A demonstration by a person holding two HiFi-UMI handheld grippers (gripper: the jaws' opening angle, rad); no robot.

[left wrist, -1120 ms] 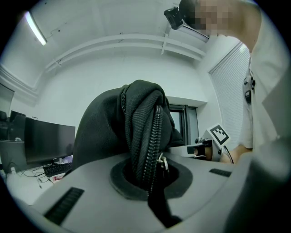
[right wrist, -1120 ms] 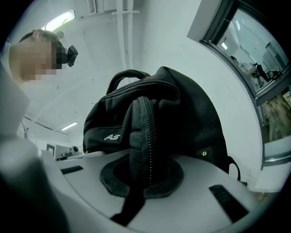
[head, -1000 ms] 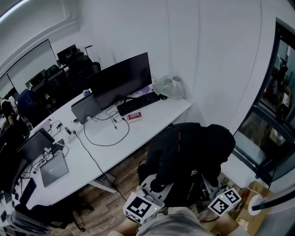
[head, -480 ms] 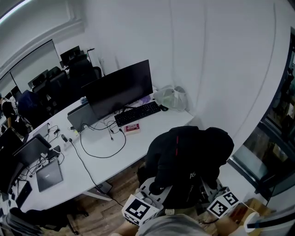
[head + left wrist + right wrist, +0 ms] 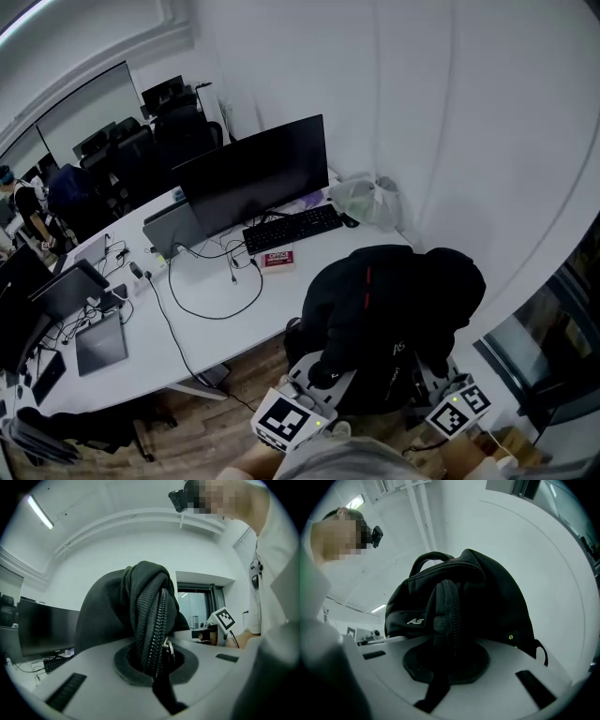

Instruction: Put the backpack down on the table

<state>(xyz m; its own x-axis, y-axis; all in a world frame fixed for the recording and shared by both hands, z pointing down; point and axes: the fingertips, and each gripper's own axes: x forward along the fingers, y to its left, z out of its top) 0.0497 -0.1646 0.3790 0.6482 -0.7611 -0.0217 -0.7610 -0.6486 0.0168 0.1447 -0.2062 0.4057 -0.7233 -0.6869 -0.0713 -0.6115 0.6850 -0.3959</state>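
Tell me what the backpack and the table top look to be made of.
The backpack looks like black woven synthetic fabric, probably nylon or polyester, matte: coarse weave shows beside its zipper. The table has a smooth white top with no grain, likely laminate or painted board; its core cannot be told.

The white tabletop (image 5: 234,323) is carrying a black monitor (image 5: 253,173) and keyboard (image 5: 292,228) along its far edge, a plastic bag (image 5: 373,200) at the far right corner, a red box (image 5: 277,259) beside loose cables (image 5: 230,253), and a laptop (image 5: 101,342) toward its left end.
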